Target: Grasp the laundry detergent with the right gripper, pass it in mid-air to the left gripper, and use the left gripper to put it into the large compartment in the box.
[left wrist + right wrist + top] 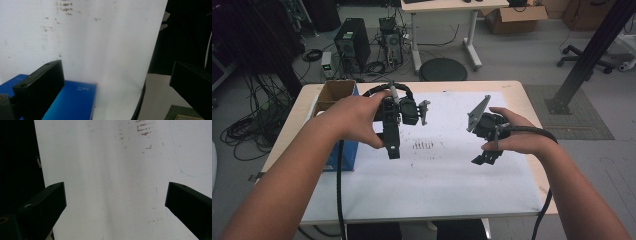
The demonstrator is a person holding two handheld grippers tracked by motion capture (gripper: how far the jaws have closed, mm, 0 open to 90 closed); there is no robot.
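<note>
Jaws spreading wide on both grippers, gripping nothing. Hovering left gripper [392,145] and right gripper [485,158] above white sheet [437,175], either side of its brown smudges [423,145]. Sitting at sheet's left edge: blue box [72,102], open cardboard box [332,95] behind. No task thing identifiable. Risking, likely, cable [339,185] snagging blue box, dragging it off.

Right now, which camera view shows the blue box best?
The high view: the blue box stands at the table's left edge, top open. The left gripper view catches a blue side behind its jaw. The right gripper view faces white paper.
</note>
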